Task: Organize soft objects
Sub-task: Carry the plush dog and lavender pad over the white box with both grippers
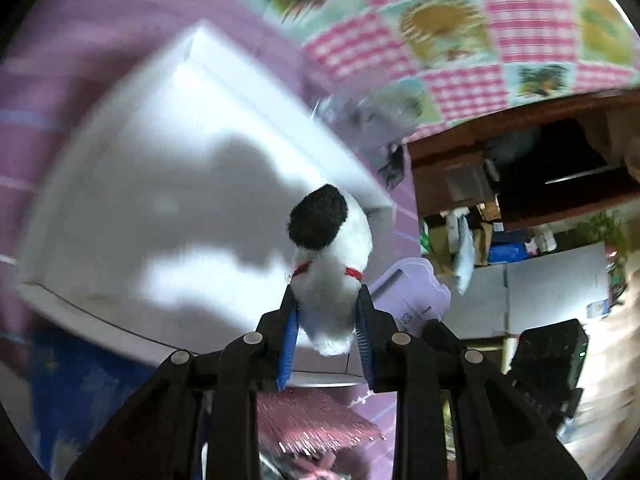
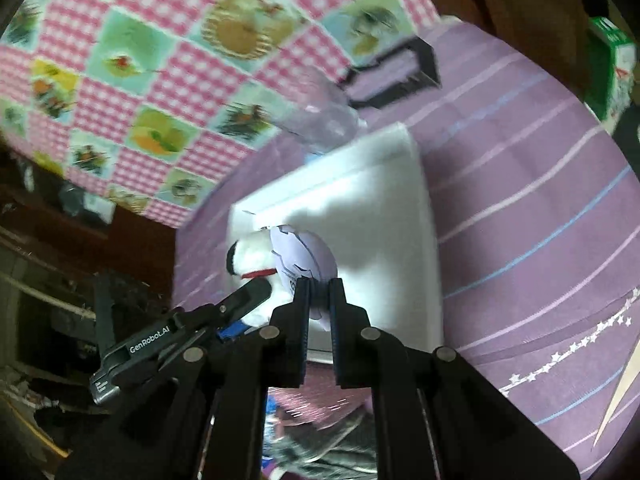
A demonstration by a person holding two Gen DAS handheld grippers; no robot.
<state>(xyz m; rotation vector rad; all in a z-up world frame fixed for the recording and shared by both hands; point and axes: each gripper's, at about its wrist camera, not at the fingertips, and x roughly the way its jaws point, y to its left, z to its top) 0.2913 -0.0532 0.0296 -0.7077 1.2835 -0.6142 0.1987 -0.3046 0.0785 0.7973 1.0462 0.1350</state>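
Observation:
My left gripper [image 1: 326,298] is shut on a white plush toy [image 1: 330,268] with a black end and a red collar, held above a white box [image 1: 160,200]. The same toy [image 2: 254,258] shows in the right wrist view, with the left gripper's finger beside it. My right gripper [image 2: 319,286] is shut on a pale lilac card or tag [image 2: 304,260] that lies against the toy; it also shows in the left wrist view [image 1: 412,292]. Both grippers hang over the white box [image 2: 360,208].
The box lies on a purple striped bedsheet [image 2: 540,200]. A pink checked patchwork quilt [image 2: 140,60] lies behind it. A black frame [image 2: 396,68] and clear plastic [image 2: 320,116] lie near the box's far corner. Dark wooden furniture [image 1: 520,160] stands beside the bed.

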